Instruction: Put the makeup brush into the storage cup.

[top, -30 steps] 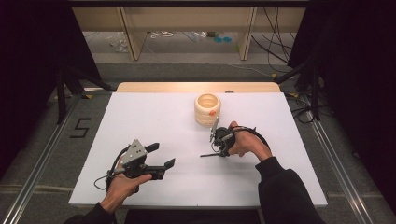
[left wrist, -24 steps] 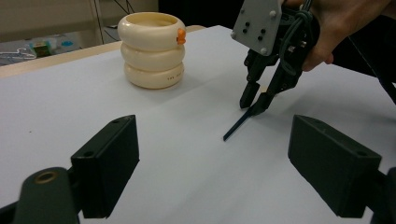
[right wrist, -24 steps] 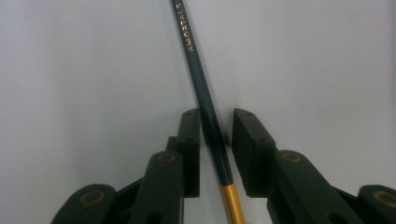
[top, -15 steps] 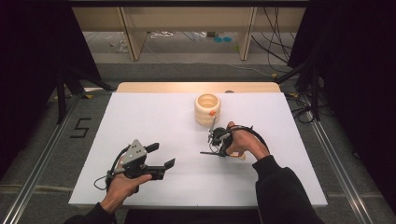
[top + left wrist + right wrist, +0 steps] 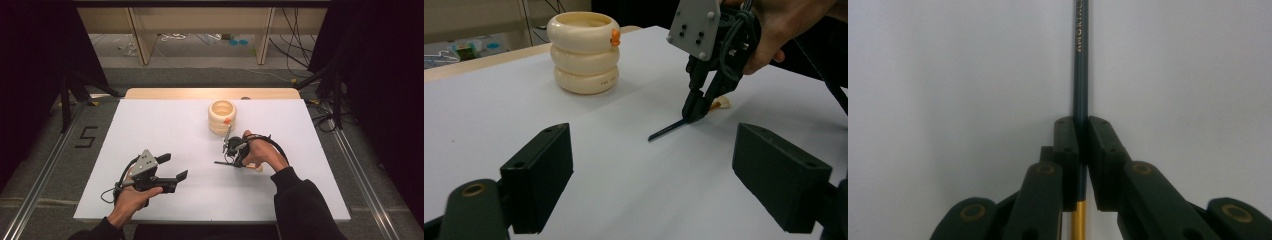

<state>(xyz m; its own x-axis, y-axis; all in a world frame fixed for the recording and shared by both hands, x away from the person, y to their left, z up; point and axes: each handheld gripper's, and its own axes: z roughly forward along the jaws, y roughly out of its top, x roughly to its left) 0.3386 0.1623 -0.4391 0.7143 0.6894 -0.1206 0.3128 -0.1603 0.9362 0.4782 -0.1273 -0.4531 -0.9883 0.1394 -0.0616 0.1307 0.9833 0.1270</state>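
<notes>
Right claw (image 5: 1081,165) clenched on the slim dark-blue, gold-ended pencil (image 5: 1080,75), low over the white worktop (image 5: 150,125) near the cream ringed holder (image 5: 222,116). Narrow grip, it could swivel or slip. Left claw (image 5: 172,167) gapes, unladen.

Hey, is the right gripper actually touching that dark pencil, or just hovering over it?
Touching. The right gripper view shows the right gripper with both jaws pressed flat against the pencil, no gap on either side.

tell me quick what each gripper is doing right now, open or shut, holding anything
Left gripper: open, holding nothing, jaws spread wide above the table.
Right gripper: shut on the dark pencil, clamped between both jaws.
</notes>
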